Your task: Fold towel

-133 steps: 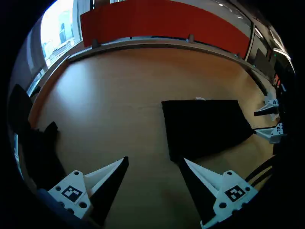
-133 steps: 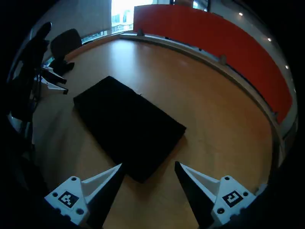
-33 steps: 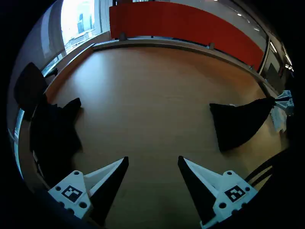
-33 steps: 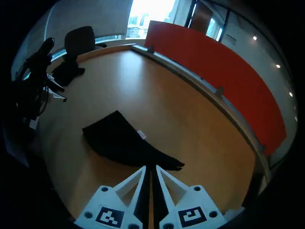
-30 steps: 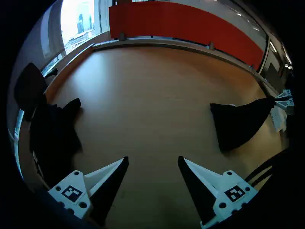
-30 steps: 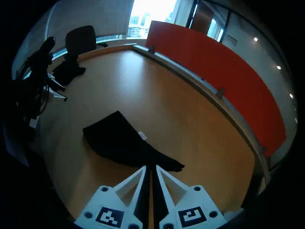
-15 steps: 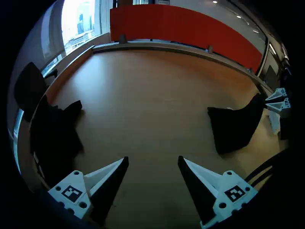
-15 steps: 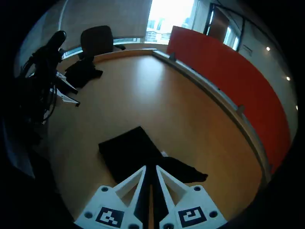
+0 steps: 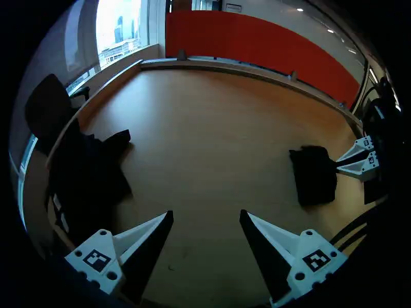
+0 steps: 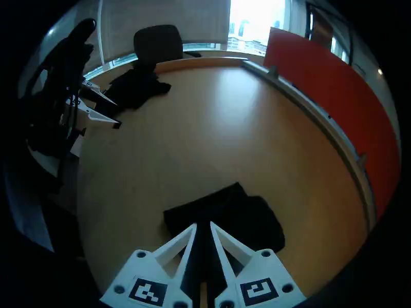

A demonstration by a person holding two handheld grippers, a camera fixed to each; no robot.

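Bunched smaller than before, towel [image 10: 246, 218] lies on the table [image 10: 205, 128], pinched by right gripper [image 10: 203, 224]; left gripper [image 9: 205, 212] gapes empty.

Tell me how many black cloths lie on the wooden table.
2: one towel pinched in the right hand-held gripper, and one crumpled heap at the far edge beside the chair.

Office, long wooden desk [image 9: 205, 128], red divider screen [image 9: 257, 43], swivel chair [image 10: 156, 43], window [image 9: 120, 33] onto city towers.
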